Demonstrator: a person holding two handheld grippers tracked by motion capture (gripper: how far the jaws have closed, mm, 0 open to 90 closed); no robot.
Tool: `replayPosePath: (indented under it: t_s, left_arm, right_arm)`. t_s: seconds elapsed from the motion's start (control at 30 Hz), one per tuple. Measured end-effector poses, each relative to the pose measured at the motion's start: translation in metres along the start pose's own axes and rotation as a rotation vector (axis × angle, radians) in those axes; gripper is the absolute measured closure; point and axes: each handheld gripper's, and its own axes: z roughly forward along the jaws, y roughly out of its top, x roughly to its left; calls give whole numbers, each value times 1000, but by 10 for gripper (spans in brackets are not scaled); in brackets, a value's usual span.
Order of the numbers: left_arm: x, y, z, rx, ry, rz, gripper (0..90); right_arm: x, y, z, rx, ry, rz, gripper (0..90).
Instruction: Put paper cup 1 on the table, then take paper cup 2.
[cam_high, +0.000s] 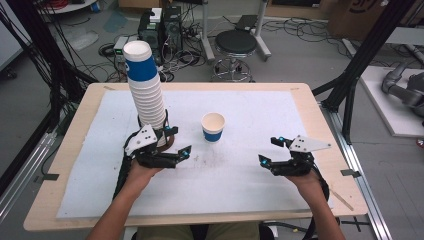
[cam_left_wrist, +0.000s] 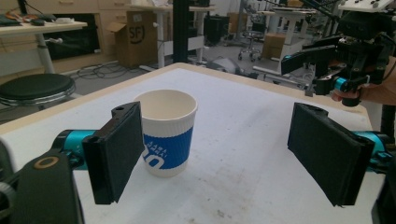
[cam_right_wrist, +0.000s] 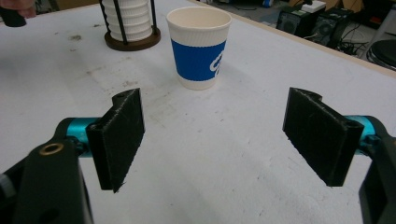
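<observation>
Both grippers stood with jaws spread, holding nothing. The single paper cup stood upright and empty, mid-table. The left gripper lay just left of the cup, nearer than the right gripper. Beyond the cup, the cup stack rose from its holder

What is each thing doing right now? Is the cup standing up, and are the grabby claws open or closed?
Single paper cup: upright on the table, empty, nothing touching it.
Stack of cups: upright in its holder, tall, leaning slightly.
Cup holder: standing on the table, loaded with cups.
Left gripper: open, holding nothing, beside the stack.
Right gripper: open, holding nothing, apart from the single cup.
</observation>
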Motion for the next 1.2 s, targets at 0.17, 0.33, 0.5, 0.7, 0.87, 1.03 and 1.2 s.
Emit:
replayPosePath:
  t_s: [0.17,0.33,0.5,0.7,0.87,1.03,1.2]
  left_arm:
    - [6,-1,-24,-21,52,-6,189]
    - [11,-2,-42,-36,83,-8,189]
    - [17,-6,-56,-44,122,-20,181]
    - [22,-7,-68,-61,151,-38,174]
    - [24,-4,-76,-83,167,-46,162]
    - [28,4,-80,-96,179,-46,160]
    - [34,19,-84,-101,164,-46,160]
  right_arm:
    - [0,1,0,-6,-9,-4,211]
    - [0,2,1,-5,-11,-2,211]
    - [1,2,0,-2,-12,-5,211]
    - [0,1,-2,-6,-17,3,211]
    - [-1,2,0,-5,-15,1,211]
    - [0,2,1,-2,-15,0,211]
    - [0,1,2,7,-10,2,211]
